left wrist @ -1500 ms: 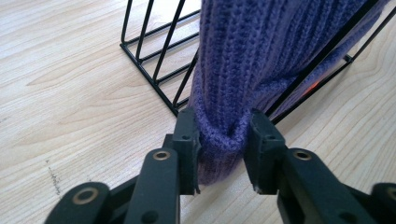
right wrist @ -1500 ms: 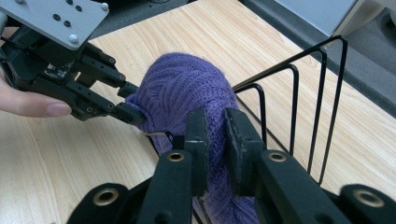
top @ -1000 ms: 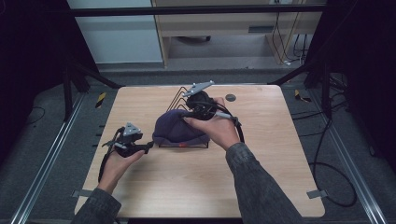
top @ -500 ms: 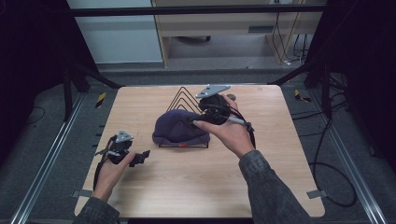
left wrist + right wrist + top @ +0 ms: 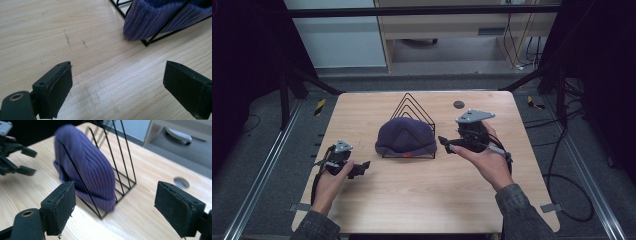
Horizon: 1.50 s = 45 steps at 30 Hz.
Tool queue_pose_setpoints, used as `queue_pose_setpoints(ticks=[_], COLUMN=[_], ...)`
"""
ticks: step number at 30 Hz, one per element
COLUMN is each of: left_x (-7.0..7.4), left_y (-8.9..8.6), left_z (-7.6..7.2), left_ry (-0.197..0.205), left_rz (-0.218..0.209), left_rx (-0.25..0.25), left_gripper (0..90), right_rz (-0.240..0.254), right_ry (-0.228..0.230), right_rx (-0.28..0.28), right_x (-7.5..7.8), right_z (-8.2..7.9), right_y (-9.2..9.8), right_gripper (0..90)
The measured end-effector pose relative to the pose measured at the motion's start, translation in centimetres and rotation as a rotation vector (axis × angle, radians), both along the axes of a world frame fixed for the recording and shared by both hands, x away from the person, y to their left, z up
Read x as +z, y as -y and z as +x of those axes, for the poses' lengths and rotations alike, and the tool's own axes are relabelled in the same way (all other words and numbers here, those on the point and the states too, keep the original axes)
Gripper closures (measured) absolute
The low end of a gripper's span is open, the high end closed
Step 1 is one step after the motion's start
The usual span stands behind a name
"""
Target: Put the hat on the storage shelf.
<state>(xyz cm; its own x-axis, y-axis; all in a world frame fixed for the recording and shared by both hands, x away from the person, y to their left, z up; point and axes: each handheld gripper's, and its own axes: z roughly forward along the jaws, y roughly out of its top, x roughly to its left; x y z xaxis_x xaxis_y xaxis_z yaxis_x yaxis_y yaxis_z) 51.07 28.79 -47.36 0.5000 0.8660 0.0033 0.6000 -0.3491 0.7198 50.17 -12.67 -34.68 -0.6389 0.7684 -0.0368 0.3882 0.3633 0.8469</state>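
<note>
A purple knit beanie sits tucked into the front slot of a black wire rack at mid-table, so the placing looks finished. It lies ahead of both sets of jaws, touching neither. The left gripper and right gripper are both spread wide and empty, so little seems left to do.

Beanie in wire rack blocks table centre; bare wood elsewhere.
</note>
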Motion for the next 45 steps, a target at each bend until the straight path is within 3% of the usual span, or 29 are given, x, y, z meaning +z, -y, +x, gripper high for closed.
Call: queue_pose_setpoints(ticks=[11, 22, 34, 39, 45], left_x=[-0.4, -0.6, -0.9, -1.2, -1.6], left_y=[-0.1, -0.1, 0.0, 0.1, 0.1], left_z=[0.1, 0.1, 0.2, 0.4, 0.4], left_ry=[-0.026, -0.035, -0.052, -0.068, -0.097], left_rz=[0.027, 0.038, 0.058, 0.068, 0.093], left_rx=[-0.003, -0.003, -0.001, 0.002, 0.001], left_gripper=[8.1, 7.4, 7.4, 7.2, 6.6], right_rz=[-0.031, 0.012, 0.026, 0.06, 0.058], right_ry=[-0.06, -0.163, -0.204, -0.246, -0.254], right_rx=[-0.103, -0.156, -0.211, -0.244, -0.256], right_x=[-5.0, -10.5, -13.5, -14.1, -14.6], right_z=[-0.6, -1.9, -1.3, -0.8, -0.4], right_y=[5.0, 8.5, 10.4, 11.0, 10.9], right_gripper=[14.2, 9.9, 8.5, 8.8, 9.2])
